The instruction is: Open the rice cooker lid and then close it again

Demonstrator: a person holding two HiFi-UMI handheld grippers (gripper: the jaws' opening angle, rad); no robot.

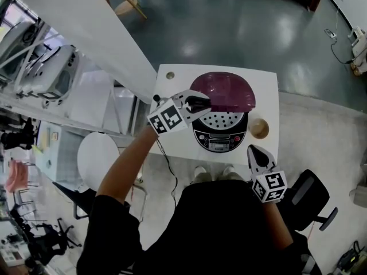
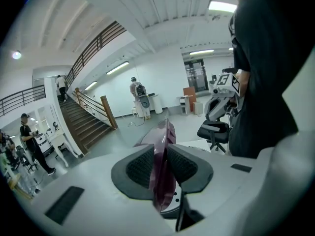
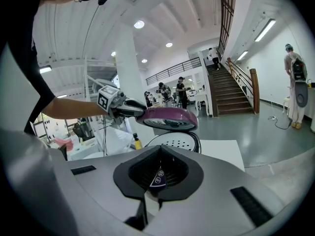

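The rice cooker stands on a white table with its purple lid raised and tilted back, so the perforated inner plate shows. My left gripper reaches in from the left and is shut on the lid's left edge. In the left gripper view the lid's rim stands edge-on between the two pads, with my left gripper closed on it. My right gripper hangs shut and empty at the table's near right edge. Its own view shows the lid above the cooker's plate.
A small brown bowl sits on the table right of the cooker. A black cable drops off the table's left side. An office chair stands at the right behind the person. A white partition runs along the left.
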